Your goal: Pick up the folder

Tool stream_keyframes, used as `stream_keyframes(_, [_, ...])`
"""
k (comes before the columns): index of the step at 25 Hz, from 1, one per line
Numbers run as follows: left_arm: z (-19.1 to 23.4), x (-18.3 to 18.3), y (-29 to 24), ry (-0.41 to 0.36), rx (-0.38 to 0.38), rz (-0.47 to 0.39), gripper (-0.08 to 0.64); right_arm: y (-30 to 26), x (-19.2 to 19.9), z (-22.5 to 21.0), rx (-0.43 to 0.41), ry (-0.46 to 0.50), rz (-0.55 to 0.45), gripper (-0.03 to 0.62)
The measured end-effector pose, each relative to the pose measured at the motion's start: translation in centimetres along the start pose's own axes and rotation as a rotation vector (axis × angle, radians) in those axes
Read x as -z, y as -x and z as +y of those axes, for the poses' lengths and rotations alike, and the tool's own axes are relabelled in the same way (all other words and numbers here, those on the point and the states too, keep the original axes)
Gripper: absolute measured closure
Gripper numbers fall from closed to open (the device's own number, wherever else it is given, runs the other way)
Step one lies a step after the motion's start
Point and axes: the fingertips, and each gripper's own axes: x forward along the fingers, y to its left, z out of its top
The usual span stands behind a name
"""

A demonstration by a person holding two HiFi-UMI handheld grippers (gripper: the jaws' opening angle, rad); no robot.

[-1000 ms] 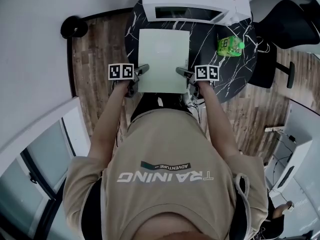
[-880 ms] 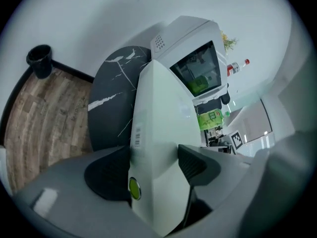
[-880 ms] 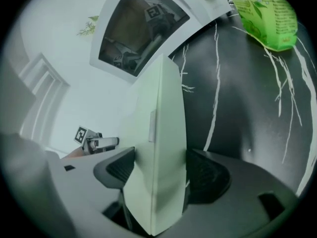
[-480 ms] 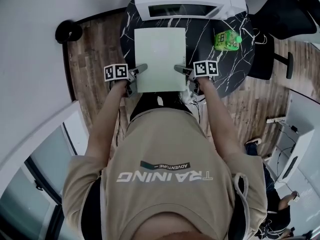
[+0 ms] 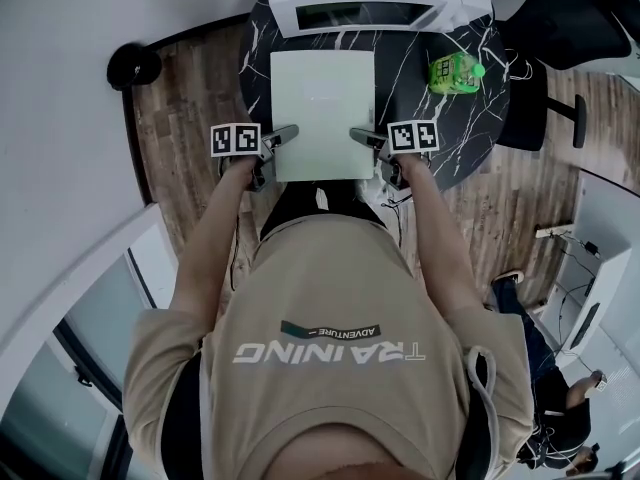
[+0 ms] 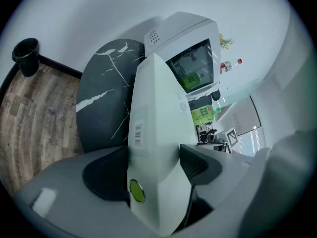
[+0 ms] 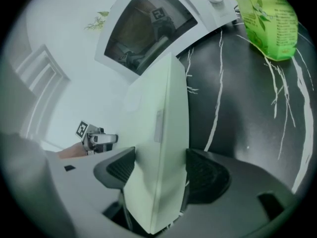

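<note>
Desk: So, where is the folder (image 5: 322, 113) sitting at this moment?

Photographer: It is lying flat on the dark, white-veined round bench (image 5: 410, 98), just in front of a white microwave (image 5: 365, 3). Its near end is poking out over the bench's edge toward the person (image 5: 330, 348).

Desk: And what are the two tools doing?

Photographer: The person is holding one at each near corner. The left hand-held gripper (image 5: 285, 135) is straddling the left corner. Its jaws have just been opening and are standing wide, with the pale-green folder between them. The pads (image 6: 198, 162) are lying close by its two faces rather than squeezing. The right hand-held gripper (image 5: 362, 138) is clamping the right corner, a ribbed pad pressing on each face.

Desk: Any detail on the folder itself?

Photographer: Its spine is showing a barcode sticker (image 6: 138, 134) and a round green button (image 6: 136, 191) near the left jaws.

Desk: What else is sharing the frame?

Photographer: A green bottle (image 5: 455, 71) is lying on its side on the bench to the right, well apart from the folder. A black bin (image 5: 130, 65) is standing on the wood floor (image 5: 190, 118) to the left of the bench.
</note>
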Motion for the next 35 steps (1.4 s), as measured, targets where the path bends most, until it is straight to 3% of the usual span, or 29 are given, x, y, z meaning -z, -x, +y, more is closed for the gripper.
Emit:
stream_keyframes(7, [-1.8, -1.0, 0.9, -0.081, 0.013, -0.012, 0.25, 1.5, -0.3, 1.3, 0.017, 0.032, -0.067, 0.308])
stream_keyframes(20, [-6.7, -3.0, 4.8, -0.215, 0.037, -0.131, 0.249, 5.8, -3.6, 6.5, 0.017, 0.259, -0.212, 0.308])
stream_keyframes(25, [-9.0, -5.1, 5.5, -0.291, 0.058, -0.151, 0.249, 7.8, -5.7, 8.3, 0.047, 0.347, -0.274, 0.308])
stream_keyframes(35, [-15.4, -9.9, 9.9, -0.492, 0.015, -0.3, 0.245, 12.7, -10.7, 13.8, 0.054, 0.521, -0.411, 0.308])
